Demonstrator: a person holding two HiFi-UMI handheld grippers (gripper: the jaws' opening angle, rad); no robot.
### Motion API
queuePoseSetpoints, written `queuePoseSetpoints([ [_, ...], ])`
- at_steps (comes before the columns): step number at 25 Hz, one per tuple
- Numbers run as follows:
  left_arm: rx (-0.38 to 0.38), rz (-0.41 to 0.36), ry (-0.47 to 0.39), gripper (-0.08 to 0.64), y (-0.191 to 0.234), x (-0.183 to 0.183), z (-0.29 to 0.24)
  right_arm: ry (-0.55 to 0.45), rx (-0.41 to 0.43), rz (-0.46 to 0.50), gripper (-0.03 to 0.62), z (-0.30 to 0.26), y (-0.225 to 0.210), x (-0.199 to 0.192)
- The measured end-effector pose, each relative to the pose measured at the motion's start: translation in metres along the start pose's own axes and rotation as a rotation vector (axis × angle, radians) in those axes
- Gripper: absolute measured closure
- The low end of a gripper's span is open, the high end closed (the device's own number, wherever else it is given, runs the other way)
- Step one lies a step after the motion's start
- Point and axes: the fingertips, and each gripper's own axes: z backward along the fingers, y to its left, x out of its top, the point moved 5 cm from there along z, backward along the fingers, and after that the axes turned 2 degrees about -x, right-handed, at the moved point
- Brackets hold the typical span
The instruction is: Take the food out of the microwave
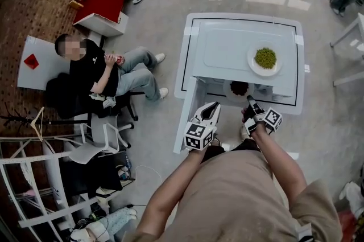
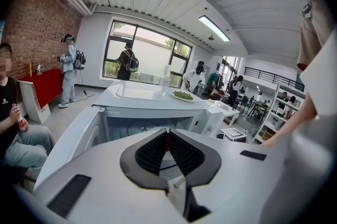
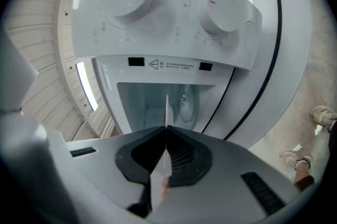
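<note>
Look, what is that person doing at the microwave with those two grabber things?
A person is taking food out of an open white microwave, with a gripper in each hand. The right gripper is shut on the rim of a small plate of dark food at the microwave's open front. The left gripper is shut with nothing in it, near the open door. A second plate, with green food, sits on top of the microwave.

no words readable: the microwave [image 3: 174,33] panel has a warning-triangle sticker [image 3: 171,64] with print too small to read, tick marks ring its two dials, and black-and-white square markers cover the cubes on the left gripper [image 1: 211,105] and right gripper [image 1: 249,99].
</note>
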Motion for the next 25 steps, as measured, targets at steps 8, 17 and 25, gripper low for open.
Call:
queuePoseSetpoints([
  [8, 0.011, 0.024, -0.061, 0.552, -0.009, 0.007, 0.018, 0.085, 0.040, -0.026, 0.578, 0.038, 0.029, -0.023],
  [17, 0.043, 0.074, -0.158, 0.552, -0.016, 0.018, 0.041, 0.173, 0.079, -0.033, 0.578, 0.074, 0.073, -0.032],
  [25, 0.062, 0.077, -0.255, 0.552, -0.029, 0.039, 0.064, 0.208, 0.108, -0.013, 0.579, 0.103, 0.115, -0.025],
])
